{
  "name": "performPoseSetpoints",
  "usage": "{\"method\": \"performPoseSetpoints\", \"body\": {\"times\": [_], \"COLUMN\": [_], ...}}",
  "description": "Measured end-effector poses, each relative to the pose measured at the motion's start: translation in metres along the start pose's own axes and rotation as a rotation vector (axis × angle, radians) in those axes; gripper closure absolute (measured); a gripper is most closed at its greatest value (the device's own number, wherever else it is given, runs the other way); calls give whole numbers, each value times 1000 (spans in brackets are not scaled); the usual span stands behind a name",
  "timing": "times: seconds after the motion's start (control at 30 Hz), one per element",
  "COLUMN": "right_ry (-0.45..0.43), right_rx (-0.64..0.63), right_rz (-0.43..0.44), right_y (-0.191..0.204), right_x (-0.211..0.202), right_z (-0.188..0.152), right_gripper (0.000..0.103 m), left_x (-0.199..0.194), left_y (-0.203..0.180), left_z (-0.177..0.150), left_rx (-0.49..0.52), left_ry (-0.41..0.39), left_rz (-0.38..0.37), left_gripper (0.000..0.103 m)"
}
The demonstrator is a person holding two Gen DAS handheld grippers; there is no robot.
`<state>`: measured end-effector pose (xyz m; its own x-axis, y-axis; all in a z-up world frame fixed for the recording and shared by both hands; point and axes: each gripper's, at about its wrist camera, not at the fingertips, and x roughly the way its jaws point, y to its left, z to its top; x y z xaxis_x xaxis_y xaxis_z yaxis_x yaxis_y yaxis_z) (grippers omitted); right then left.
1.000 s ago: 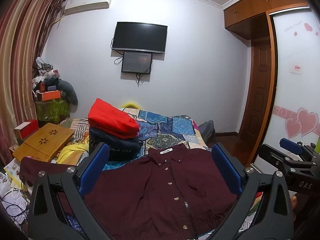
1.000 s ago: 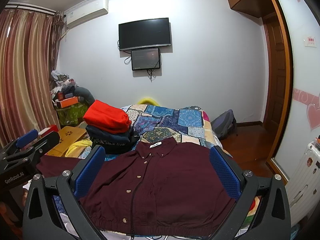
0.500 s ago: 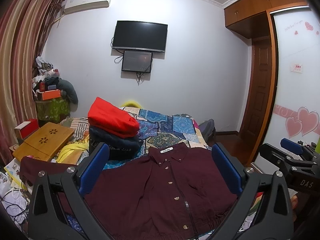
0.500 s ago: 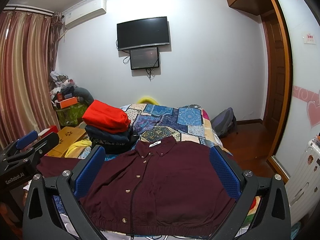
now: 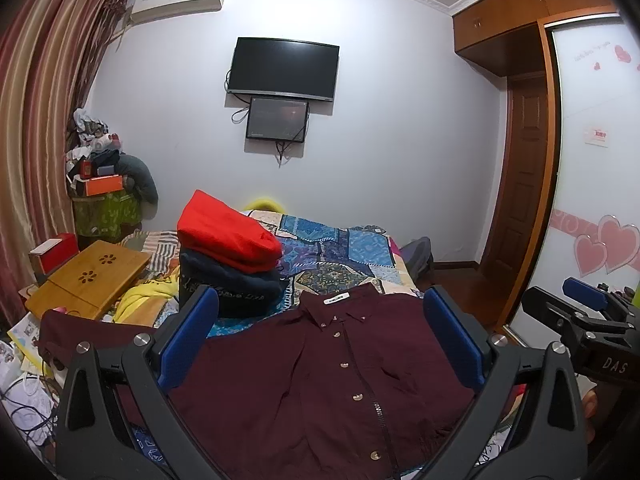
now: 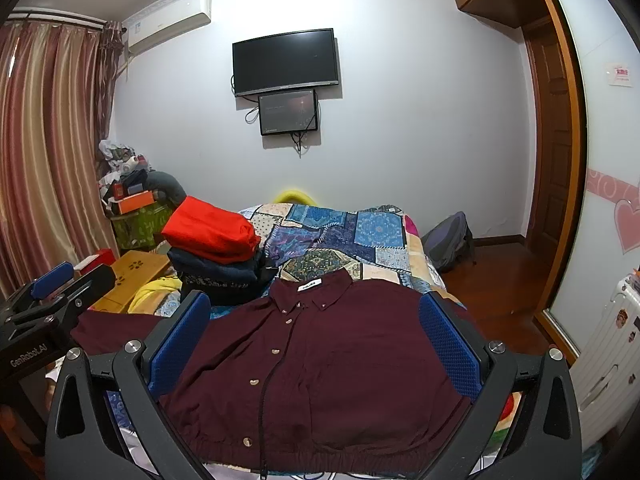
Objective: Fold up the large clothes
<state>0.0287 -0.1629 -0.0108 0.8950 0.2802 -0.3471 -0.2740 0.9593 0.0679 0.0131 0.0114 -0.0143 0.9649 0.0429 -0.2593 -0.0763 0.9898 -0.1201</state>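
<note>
Both grippers idle above the near edge of the bed (image 6: 384, 240). Left gripper (image 5: 320, 344): jaws wide apart, nothing between them. Right gripper (image 6: 316, 344): same, spread and empty. I read this as a pre-grasp hover, lined up on the shirt (image 6: 340, 364) before the first fold.

Shirt lies flat, front up, buttoned, collar (image 5: 340, 304) away from me, hem nearest. One sleeve (image 5: 92, 328) trails off to the left, so that likely gets tucked first.

Folded stack (image 5: 228, 256) sits beyond the shirt's left shoulder, red on navy: probably the done pile. Green bin (image 5: 106, 212) in the corner is heaped with clutter; contents unclear.
</note>
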Motion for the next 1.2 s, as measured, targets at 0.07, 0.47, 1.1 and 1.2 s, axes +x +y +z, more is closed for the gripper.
{"method": "performPoseSetpoints", "body": {"times": [0.07,0.47,1.1,1.2], "right_ry": [8,68,289,322], "right_rx": [1,1,-54,-58], "right_rz": [1,-21,-50,-56], "right_y": [0,1,19,17], "right_x": [3,36,130,142], "right_z": [0,8,3,1], "right_gripper": [0,0,0,0], "left_x": [5,40,73,73], "left_y": [2,47,308,358], "left_z": [1,5,-47,-66], "left_rx": [-3,-54,-427,-561], "left_ry": [8,41,219,276], "left_rz": [3,91,639,645], "left_gripper": [0,0,0,0]}}
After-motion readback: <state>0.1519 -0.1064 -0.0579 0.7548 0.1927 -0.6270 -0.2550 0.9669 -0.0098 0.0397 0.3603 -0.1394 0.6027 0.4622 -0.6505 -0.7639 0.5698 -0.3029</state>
